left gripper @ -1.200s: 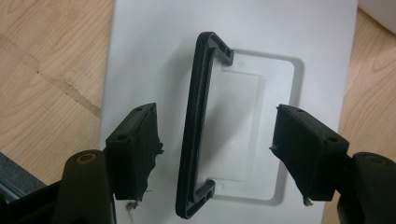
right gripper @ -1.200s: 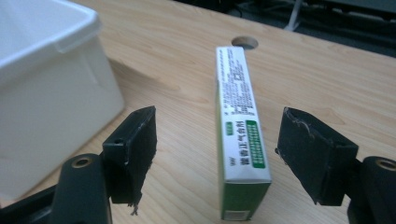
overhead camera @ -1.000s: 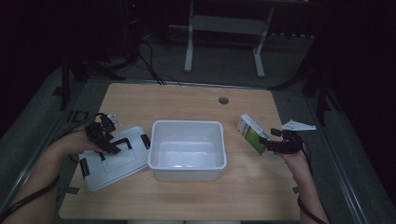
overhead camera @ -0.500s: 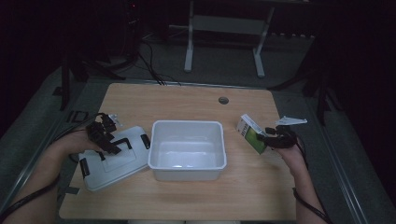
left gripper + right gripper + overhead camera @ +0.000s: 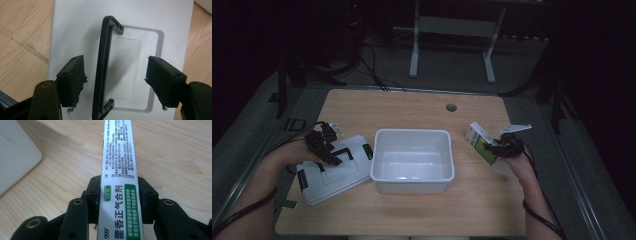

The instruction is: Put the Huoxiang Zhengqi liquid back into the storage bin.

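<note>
A: At the table's right edge, the right gripper point(image 5: 119, 195) has just been closing on the box point(image 5: 481, 142), pads against both narrow sides.

B: Grip square before lifting it over the bin point(image 5: 413, 159).

A: And the left gripper point(image 5: 120, 82)?

B: Spread, straddling the handle point(image 5: 105, 70) of the lid point(image 5: 329, 172) without touching.

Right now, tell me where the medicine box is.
In the high view the medicine box stands at the table's right side, just right of the white bin, with the right gripper closed around its narrow edges.
</note>
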The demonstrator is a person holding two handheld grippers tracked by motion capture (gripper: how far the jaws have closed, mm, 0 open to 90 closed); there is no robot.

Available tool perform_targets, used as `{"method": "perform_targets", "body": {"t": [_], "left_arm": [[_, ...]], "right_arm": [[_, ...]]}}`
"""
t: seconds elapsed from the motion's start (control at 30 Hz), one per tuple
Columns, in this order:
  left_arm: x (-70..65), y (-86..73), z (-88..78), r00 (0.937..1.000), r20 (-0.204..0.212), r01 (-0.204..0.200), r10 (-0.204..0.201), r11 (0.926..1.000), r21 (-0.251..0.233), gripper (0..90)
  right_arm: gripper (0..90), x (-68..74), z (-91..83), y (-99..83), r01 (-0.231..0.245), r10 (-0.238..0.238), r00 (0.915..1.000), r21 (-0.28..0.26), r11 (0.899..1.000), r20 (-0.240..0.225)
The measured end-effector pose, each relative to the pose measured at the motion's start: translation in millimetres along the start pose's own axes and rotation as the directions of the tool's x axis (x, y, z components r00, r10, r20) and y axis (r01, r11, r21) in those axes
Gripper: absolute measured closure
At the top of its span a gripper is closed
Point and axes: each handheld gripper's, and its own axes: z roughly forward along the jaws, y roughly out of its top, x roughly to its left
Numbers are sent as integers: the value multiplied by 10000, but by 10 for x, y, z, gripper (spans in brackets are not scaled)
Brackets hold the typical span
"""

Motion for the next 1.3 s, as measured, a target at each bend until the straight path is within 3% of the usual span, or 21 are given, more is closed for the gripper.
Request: {"method": "perform_targets", "body": {"t": [0.2,0.3,0.83,1.07,1.3], "left_arm": [[1,-5,-20,10000,-13,33,-33,10000,15,314],[9,-11,-17,10000,-19,43,-43,10000,78,315],[-26,35,-6,9999,13,-126,126,9998,120,314],[-37,32,-28,9999,9,-124,124,9998,135,314],[-53,20,-41,9999,11,-118,118,9997,217,314]], "right_arm": [[633,30,-22,20,212,-213,9995,59,9998,216],[635,28,-67,30,131,-131,9999,-4,9999,85],[636,109,-559,180,545,-561,9982,-712,9960,-204],[636,252,-784,323,1102,-1160,9921,-1106,9877,-477],[637,454,-1004,520,1763,-1938,9765,-1677,9699,-942]]}}
